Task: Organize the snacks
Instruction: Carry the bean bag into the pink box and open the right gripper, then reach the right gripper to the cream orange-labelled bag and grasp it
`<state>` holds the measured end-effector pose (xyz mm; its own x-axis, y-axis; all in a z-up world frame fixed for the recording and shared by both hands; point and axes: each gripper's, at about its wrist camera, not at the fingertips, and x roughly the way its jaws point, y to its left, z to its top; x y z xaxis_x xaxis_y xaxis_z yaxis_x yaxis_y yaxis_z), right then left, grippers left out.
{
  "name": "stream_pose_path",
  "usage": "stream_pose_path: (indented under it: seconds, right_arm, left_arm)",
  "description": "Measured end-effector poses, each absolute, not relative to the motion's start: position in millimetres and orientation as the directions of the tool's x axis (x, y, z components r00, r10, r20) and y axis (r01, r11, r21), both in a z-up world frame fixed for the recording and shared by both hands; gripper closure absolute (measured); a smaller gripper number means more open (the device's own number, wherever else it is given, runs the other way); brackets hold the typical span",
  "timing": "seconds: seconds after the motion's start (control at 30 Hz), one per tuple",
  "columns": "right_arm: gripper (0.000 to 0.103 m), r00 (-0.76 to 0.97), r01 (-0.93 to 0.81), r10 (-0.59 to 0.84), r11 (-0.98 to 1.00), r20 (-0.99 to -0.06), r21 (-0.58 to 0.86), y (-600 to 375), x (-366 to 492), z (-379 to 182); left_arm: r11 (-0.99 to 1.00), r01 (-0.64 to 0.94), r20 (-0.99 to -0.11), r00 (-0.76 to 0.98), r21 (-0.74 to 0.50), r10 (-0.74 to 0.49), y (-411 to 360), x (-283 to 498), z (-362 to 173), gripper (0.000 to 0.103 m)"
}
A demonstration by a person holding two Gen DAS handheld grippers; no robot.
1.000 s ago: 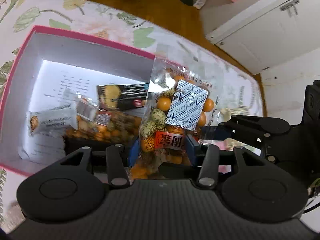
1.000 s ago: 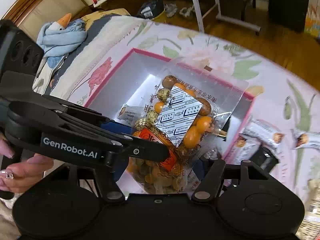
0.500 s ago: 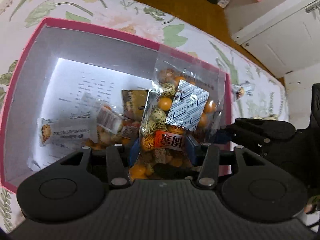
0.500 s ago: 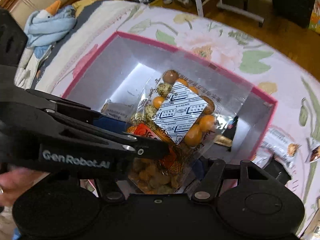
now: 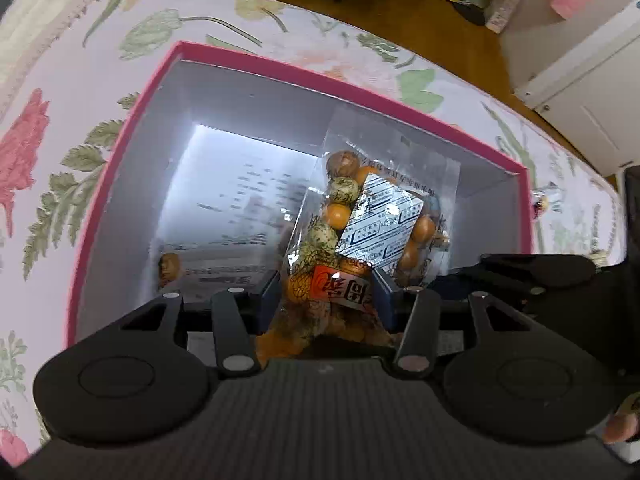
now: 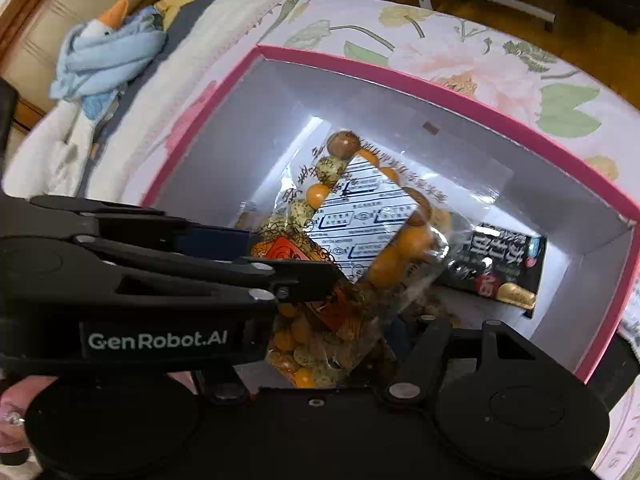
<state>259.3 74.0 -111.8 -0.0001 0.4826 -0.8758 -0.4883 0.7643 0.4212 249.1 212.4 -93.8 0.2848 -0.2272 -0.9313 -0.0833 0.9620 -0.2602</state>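
Observation:
A clear bag of orange and speckled coated nuts [image 5: 360,240] with a white sachet inside is pinched in my left gripper [image 5: 326,300] and held over the open pink-rimmed box [image 5: 280,70]. The same bag [image 6: 360,224] fills the right wrist view, where the left gripper [image 6: 256,256] crosses from the left. My right gripper [image 6: 344,344] sits under the bag's lower end with its fingers on either side of it; their tips are hidden. The box [image 6: 440,92] has grey walls and a white floor.
A black snack packet [image 6: 504,268] lies in the box's right corner. A wrapped bar [image 5: 172,266] lies on the box floor. More wrapped snacks [image 5: 542,200] lie on the floral cloth right of the box. A blue stuffed goose [image 6: 104,48] lies far left.
Both grippers and the nut bag have moved further over the box and lower into it. The bag stays gripped throughout.

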Motion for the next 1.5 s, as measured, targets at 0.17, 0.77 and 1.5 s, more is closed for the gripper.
stream_pose_path:
  seconds: [0.17,0.77,1.5]
  right_arm:
    - [0.030,0.066,-0.575,0.446,0.748,-0.892,0.332,57.1,250.1,-90.7]
    - [0.029,0.427,-0.463,0.480,0.844,-0.766,0.271,-180.6,228.2,-14.6]
    - [0.025,0.388,-0.010,0.248,0.964,-0.888,0.265,-407.6,207.7,-129.1]
  left_arm:
    - [0.976,-0.040,-0.895,0.409,-0.213,-0.178,207.3,231.2,-79.9,0.050]
    - [0.903,0.360,-0.786,0.478,-0.233,-0.393,69.8,168.9,-12.6,0.054]
    - [0.836,0.388,-0.804,0.301,-0.389,-0.514,-146.4,208.2,-131.0,0.051]
